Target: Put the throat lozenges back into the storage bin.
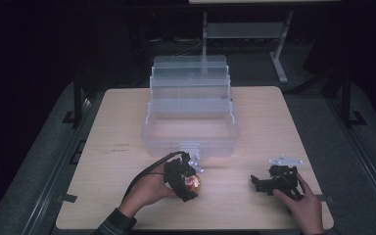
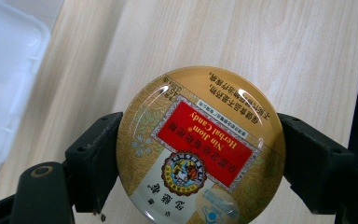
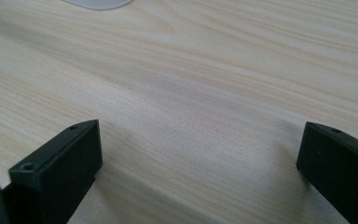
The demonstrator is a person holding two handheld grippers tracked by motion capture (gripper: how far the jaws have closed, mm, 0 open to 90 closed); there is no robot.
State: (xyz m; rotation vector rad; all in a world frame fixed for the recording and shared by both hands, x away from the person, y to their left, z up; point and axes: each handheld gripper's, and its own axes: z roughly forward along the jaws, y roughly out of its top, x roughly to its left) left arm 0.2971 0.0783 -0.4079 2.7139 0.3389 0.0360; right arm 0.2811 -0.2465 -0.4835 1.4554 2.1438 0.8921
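Note:
A round gold candy tin (image 2: 200, 149) with a red label sits between the two black jaws of my left gripper (image 2: 200, 158), which press on its left and right sides. From above, the tin (image 1: 194, 183) shows near the table's front, just ahead of the clear box, with my left gripper (image 1: 188, 185) around it. My right gripper (image 1: 255, 182) rests low over the table at the front right, jaws spread wide. In the right gripper view its gripper (image 3: 198, 163) has only bare wood between the jaws.
A clear plastic toolbox (image 1: 191, 128) with stepped fold-out trays stands open at the table's middle back; its corner (image 2: 4, 79) lies left of the tin. The wooden table (image 1: 117, 147) has bare room on both sides. A table frame (image 1: 279, 49) stands behind.

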